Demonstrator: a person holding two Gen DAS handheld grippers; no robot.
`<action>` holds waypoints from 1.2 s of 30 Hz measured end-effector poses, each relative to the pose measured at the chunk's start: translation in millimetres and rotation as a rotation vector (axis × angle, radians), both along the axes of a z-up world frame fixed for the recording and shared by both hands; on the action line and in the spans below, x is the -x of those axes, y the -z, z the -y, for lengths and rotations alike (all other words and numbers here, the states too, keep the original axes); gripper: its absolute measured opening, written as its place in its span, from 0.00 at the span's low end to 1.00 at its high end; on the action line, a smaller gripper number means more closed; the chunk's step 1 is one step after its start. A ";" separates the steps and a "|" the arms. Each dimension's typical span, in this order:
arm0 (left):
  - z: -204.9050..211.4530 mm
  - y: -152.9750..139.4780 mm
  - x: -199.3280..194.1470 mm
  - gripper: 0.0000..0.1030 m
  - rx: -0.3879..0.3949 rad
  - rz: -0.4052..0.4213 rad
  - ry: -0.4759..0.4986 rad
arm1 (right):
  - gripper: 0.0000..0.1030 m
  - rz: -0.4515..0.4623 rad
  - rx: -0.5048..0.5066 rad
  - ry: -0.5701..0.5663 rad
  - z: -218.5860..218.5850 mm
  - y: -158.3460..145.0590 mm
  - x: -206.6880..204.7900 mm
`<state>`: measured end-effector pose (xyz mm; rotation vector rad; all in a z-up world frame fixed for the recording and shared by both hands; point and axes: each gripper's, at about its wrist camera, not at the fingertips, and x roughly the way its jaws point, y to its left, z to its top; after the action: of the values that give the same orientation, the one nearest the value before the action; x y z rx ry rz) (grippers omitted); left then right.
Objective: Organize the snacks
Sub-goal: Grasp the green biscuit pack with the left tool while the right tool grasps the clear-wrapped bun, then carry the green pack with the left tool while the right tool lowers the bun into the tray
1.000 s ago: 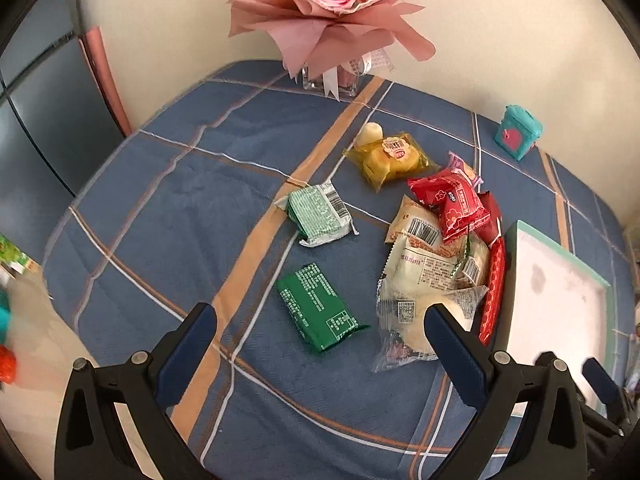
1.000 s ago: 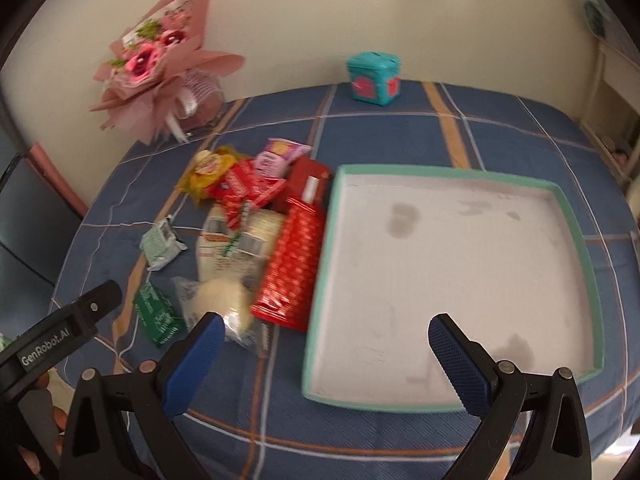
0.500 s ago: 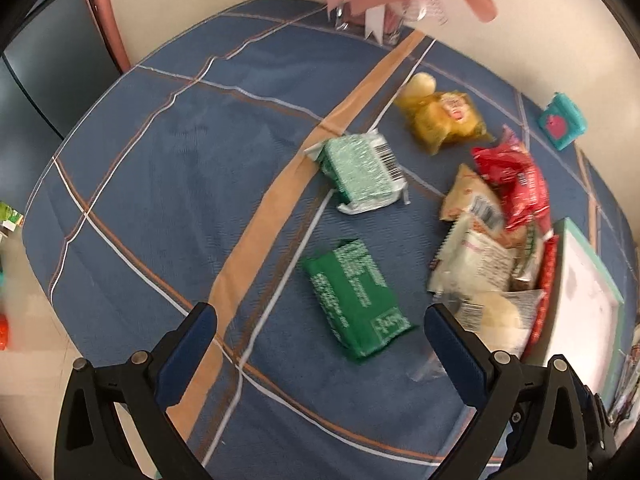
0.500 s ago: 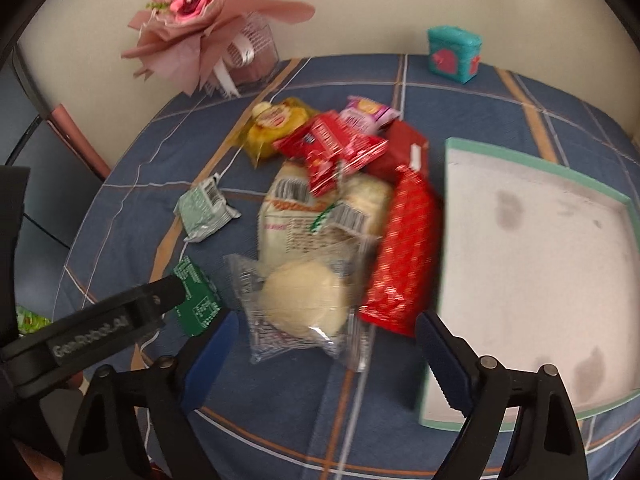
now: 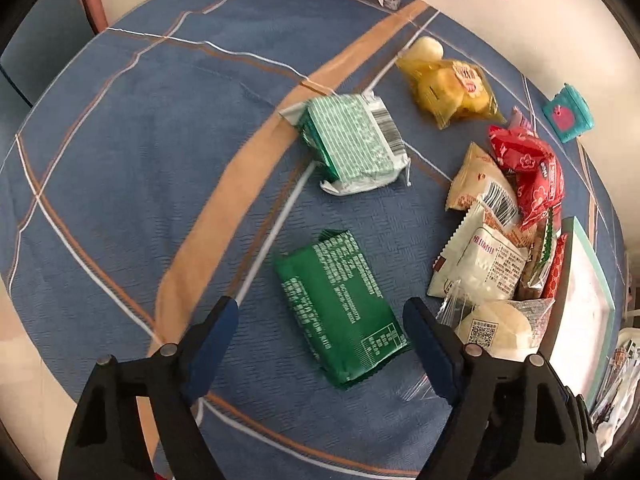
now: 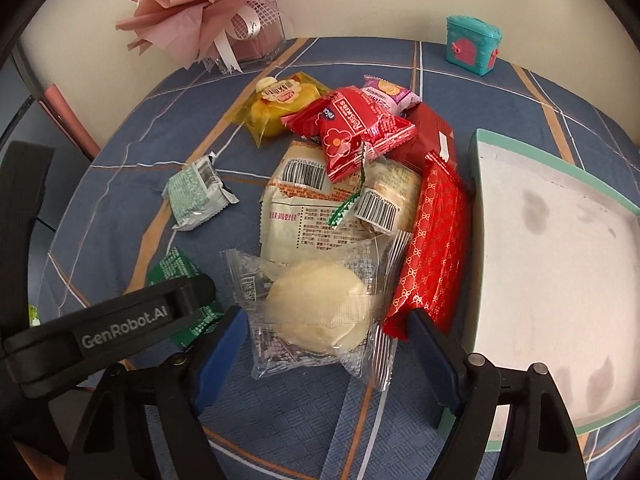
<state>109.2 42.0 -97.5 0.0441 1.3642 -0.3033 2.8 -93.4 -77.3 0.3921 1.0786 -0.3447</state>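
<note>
**2 grippers closing in on separate snacks**

Both have dropped toward the worktop within 1 second. Left gripper (image 5: 320,312), spread, now straddles the dark green packet (image 5: 340,308); right gripper (image 6: 324,318), spread, brackets the clear-wrapped bun (image 6: 316,308) beside the empty tray (image 6: 560,280). Grasps look imminent.

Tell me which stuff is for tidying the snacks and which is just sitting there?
For the job: dark green packet, clear-wrapped bun, long red packet, yellow packet, tray.
Just sitting there: flower bouquet, teal box.

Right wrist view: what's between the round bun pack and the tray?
The long red patterned packet lies between the bun pack and the tray.
</note>
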 end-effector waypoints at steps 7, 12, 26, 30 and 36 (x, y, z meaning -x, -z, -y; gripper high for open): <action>15.2 19.7 -5.5 0.58 0.010 0.000 0.012 | 0.70 0.000 0.023 -0.024 -4.1 -2.4 -0.5; 25.6 18.8 -4.3 0.42 0.020 -0.006 0.002 | 0.56 0.004 0.036 -0.043 -5.6 -4.7 0.1; -0.5 -16.7 20.8 0.40 0.048 0.024 -0.030 | 0.45 0.044 -0.038 -0.050 1.1 -15.6 11.3; -19.0 -46.0 32.4 0.40 0.072 0.045 -0.049 | 0.44 0.075 -0.077 -0.041 5.9 -23.9 16.0; -29.7 -76.4 35.9 0.40 0.107 0.080 -0.072 | 0.44 0.125 -0.144 -0.025 12.5 -42.1 26.3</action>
<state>73.3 71.7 -21.1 -0.0808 1.2653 -0.3102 -23.5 -105.8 -35.1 0.5213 0.9879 -0.2185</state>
